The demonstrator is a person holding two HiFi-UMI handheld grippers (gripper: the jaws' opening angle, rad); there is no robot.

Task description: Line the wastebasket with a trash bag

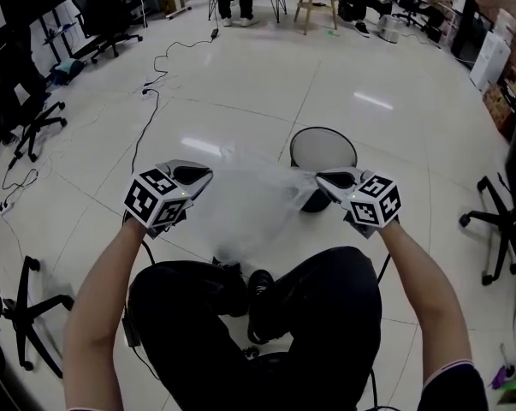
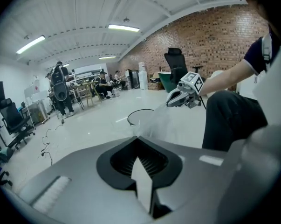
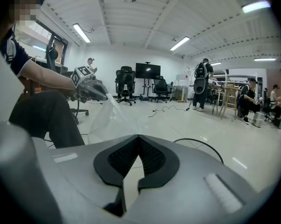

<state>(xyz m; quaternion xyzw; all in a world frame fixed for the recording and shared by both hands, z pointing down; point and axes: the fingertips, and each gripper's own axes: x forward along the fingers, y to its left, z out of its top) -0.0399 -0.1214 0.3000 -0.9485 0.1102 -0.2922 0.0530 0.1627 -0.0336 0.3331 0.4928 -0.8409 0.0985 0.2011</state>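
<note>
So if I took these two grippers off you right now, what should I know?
Left gripper: shut on one edge of the trash bag.
Right gripper: shut on the opposite edge.
Bag hangs stretched between them, off the floor; wastebasket stands just ahead, no bag over its rim.
Done: bag gripped and spread. Left: lower it in, fold its edge over the rim.
</note>
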